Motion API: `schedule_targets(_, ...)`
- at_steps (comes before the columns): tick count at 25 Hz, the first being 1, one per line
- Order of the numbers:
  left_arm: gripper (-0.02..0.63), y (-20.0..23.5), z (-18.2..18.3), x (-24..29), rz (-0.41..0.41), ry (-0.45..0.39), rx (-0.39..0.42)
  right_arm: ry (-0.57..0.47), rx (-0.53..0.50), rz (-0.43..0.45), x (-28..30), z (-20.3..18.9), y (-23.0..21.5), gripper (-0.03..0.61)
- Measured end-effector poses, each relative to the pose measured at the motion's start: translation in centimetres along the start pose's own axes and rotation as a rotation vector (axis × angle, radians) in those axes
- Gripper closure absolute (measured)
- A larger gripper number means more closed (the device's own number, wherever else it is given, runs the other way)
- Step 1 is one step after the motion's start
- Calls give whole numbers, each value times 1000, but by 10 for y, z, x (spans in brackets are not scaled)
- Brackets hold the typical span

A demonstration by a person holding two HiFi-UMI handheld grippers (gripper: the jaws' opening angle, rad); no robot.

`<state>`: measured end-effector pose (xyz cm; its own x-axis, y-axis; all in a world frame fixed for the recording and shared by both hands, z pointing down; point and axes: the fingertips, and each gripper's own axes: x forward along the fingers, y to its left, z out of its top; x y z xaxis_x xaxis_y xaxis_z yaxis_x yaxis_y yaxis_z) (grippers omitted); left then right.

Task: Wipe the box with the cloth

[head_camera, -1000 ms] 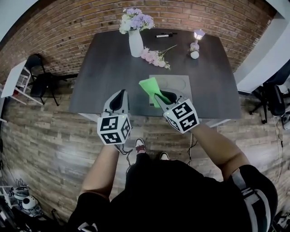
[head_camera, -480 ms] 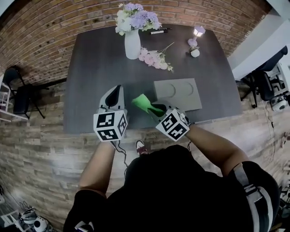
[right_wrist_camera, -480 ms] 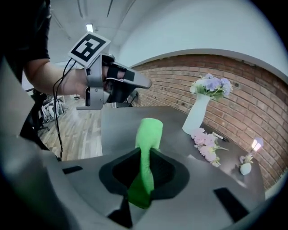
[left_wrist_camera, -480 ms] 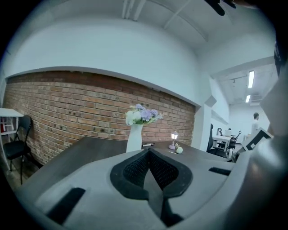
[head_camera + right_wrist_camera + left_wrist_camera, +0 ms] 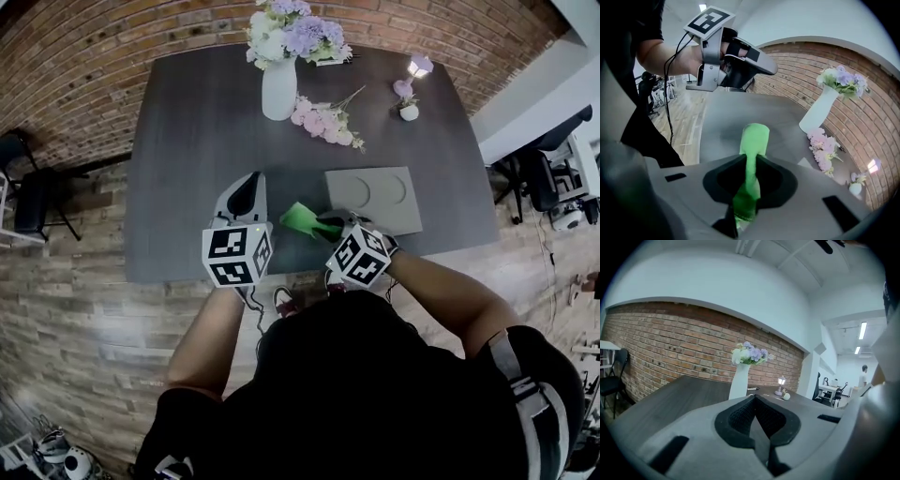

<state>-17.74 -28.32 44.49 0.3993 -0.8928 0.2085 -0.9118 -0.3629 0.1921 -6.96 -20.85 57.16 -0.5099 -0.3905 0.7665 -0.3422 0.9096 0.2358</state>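
A flat grey box (image 5: 373, 197) with two round dents lies on the dark table (image 5: 187, 141), near its front right. The green cloth (image 5: 301, 219) hangs just left of the box, over the tabletop. My right gripper (image 5: 324, 226) is shut on the cloth (image 5: 754, 142), which sticks out folded past the jaws of that gripper (image 5: 749, 165). My left gripper (image 5: 247, 186) hovers left of the cloth, over the table's front edge. Its jaws (image 5: 757, 414) are shut with nothing between them. The left gripper (image 5: 740, 63) also shows high in the right gripper view.
A white vase of flowers (image 5: 279, 86) stands at the table's back, with loose pink flowers (image 5: 327, 122) beside it. A small lamp (image 5: 419, 67) and a little pot (image 5: 408, 110) sit at the back right. Chairs (image 5: 28, 192) stand off the table's left and right sides.
The right gripper has drawn the cloth from the box's left edge down and left, off the box, toward the table's front. The left gripper has kept its place beside it.
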Motion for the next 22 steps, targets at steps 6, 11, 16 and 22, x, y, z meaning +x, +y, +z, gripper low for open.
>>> schedule_targets(6, 606, 14, 4, 7, 55, -6, -19, 11, -6, 9, 16, -5, -32, 520)
schedule_targets(11, 606, 25, 3, 6, 119, 7, -33, -6, 20, -11, 32, 5, -71, 520)
schedule_targets(16, 606, 28, 0, 5, 167, 22, -36, -21, 96, -67, 50, 10, -123, 520)
schedule_targets(22, 606, 25, -8, -2, 208, 57, -11, -41, 110, -97, 61, 18, -161, 520)
